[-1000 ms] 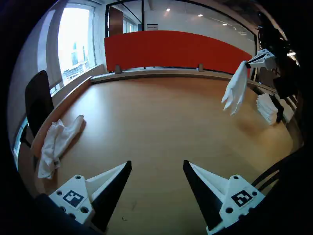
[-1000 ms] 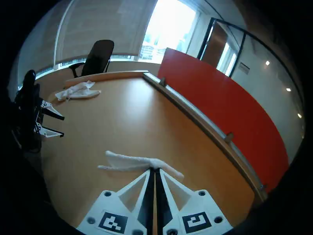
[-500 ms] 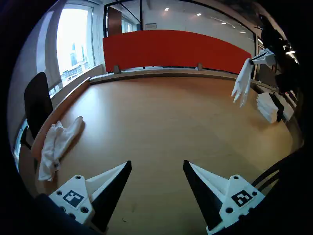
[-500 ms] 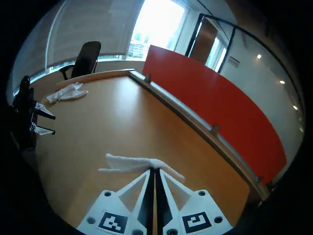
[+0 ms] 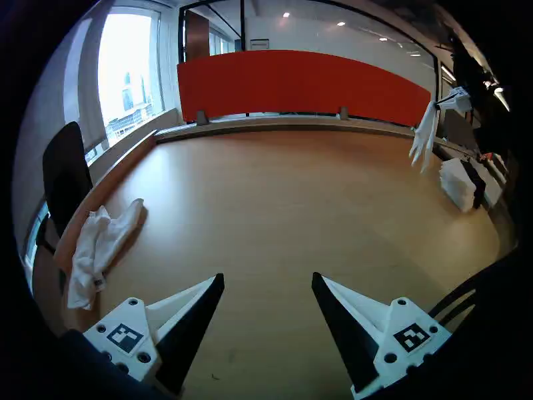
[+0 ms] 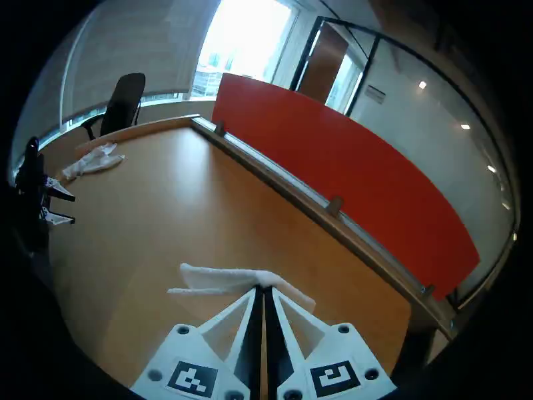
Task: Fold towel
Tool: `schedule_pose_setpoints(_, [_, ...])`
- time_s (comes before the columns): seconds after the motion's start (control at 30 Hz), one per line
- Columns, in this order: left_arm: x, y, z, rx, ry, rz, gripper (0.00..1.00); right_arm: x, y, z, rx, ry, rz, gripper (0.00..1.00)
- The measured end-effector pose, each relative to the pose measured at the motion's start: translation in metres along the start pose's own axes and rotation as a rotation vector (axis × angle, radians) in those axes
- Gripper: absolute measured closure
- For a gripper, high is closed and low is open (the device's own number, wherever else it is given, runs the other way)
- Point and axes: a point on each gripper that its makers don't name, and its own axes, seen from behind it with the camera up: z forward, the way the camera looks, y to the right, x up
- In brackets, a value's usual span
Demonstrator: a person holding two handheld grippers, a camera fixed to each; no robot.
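Pale wood stretches away as a broad table (image 5: 280, 193), closed off by a red partition (image 5: 300, 80), with a window (image 5: 126, 73) and a dark chair (image 5: 63, 173) to one side.

In the left gripper view, a stack of folded towels (image 5: 460, 183) sits far ahead and to the right of the left gripper (image 5: 266, 283). A crumpled towel (image 5: 100, 247) lies ahead to its left, near the table's edge. High above the stack, the right gripper (image 5: 441, 104) is raised with a white towel (image 5: 423, 137) dangling limp from it, clear of the wood. I'd judge the job partly done. The stack looks finished, the hanging towel has not yet been spread or folded, and the crumpled one waits. The left gripper itself hangs low over bare wood, its fingers spread wide with nothing between them.

In the right gripper view, the right gripper's fingers are pressed tight together on a bunched part of the towel. The cloth spills out just past the tips and off to their left. Far to its left the other gripper looks small, its fingers parted.
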Motion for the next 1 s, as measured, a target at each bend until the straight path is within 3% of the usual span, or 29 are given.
schedule_pose_setpoints(0.5, [0.001,-0.002,0.003,0.007,-0.012,0.001,0.02,-0.029,0.055,-0.01,-0.05,-0.043,0.06,0.98])
schedule_pose_setpoints(1.0, [0.003,0.002,0.006,0.009,-0.022,0.011,0.02,-0.062,0.11,-0.02,-0.112,-0.108,0.08,0.98])
